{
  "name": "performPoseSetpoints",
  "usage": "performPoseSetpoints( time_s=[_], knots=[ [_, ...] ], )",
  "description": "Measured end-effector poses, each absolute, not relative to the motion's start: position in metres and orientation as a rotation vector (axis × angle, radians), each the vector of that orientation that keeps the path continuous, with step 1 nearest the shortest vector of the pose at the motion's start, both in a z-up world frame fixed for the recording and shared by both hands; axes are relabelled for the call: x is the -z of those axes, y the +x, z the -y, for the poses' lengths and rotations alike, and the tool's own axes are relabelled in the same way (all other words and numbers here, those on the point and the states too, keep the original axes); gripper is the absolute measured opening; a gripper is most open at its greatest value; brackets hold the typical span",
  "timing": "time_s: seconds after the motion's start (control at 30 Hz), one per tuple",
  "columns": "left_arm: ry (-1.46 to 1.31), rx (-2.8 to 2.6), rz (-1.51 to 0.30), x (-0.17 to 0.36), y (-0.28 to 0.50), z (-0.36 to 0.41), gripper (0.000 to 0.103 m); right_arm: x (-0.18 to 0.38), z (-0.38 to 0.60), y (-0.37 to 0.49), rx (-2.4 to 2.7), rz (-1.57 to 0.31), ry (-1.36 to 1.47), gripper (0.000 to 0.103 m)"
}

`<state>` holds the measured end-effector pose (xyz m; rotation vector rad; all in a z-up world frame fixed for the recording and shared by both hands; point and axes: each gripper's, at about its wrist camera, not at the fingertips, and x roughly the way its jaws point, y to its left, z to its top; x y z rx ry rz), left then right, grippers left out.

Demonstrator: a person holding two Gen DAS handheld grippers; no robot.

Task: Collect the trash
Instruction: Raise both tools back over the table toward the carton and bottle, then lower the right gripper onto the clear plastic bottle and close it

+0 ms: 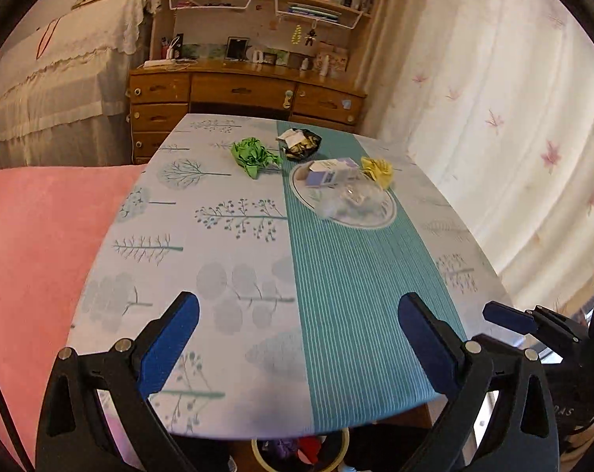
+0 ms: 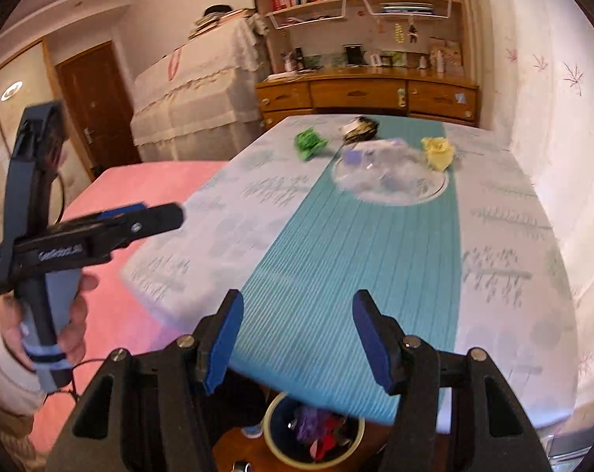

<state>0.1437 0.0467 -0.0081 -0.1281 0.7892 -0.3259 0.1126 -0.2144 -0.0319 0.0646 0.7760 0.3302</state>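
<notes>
We saw the trash in the upper middle of the frame: green paper ball (image 1: 253, 156), black wrapper (image 1: 301, 143), yellow paper ball (image 1: 378, 170), in a row across, well apart from our left gripper (image 1: 297, 346) and right gripper (image 2: 297, 338), both spread and empty.

We see the near half of the desk (image 1: 257, 314) lying bare, so a tool passes freely there. At the far end the plate (image 1: 387, 218), green wad (image 1: 253, 155), yellow wad (image 1: 377, 169) and dark wrapper (image 1: 302, 143) crowd together.
</notes>
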Motion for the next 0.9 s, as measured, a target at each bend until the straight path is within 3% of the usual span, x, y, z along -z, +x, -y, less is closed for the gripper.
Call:
performPoseSetpoints(
  time_s=[0.4,0.9],
  knots=[
    [-0.117,0.270,-0.916,0.051,0.244,-0.026,0.100,0.058,0.251,0.220,-0.239,-0.838,0.105,0.058],
    [-0.094,0.277,-0.959,0.083,0.308,-0.018,0.100,0.087,0.263,0.296,-0.199,-0.913,0.141,0.058]
  ],
)
